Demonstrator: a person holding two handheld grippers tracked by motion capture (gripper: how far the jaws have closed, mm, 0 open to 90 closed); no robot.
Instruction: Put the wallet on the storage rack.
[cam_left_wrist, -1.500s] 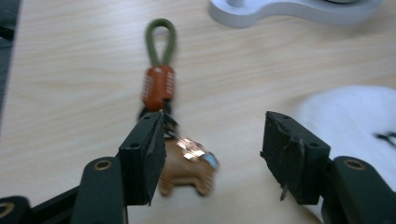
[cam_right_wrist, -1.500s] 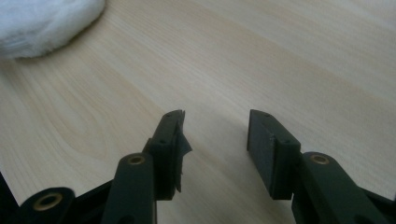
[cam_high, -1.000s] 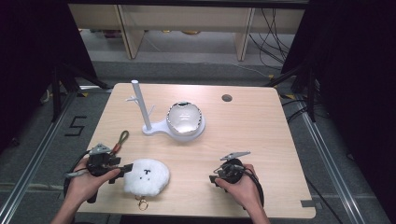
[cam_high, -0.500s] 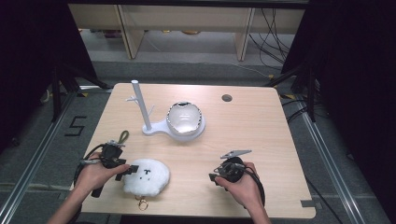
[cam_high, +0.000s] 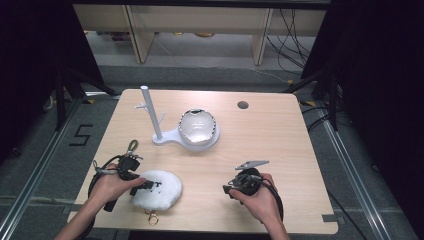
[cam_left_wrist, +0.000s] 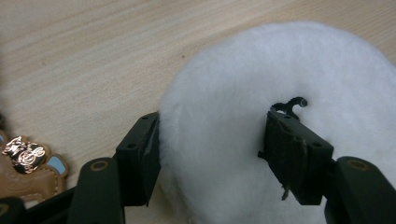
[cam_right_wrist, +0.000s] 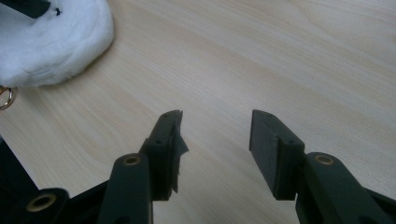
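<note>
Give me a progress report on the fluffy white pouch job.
Done: the left gripper has its jaws around the white fluffy pouch. In hand: the grasp, with the pouch flat on the table. Left: lifting it; the right gripper waits open over bare wood.

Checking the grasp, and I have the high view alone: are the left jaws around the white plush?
Observer: Yes. The left gripper has its jaws astride the plush, one at its edge, the other sunk in the fur by a black stitch. Whether they press on it, I cannot tell.
Operator: And the right jaws?
Observer: The right gripper is open over the table, with nothing between its jaws.
</note>
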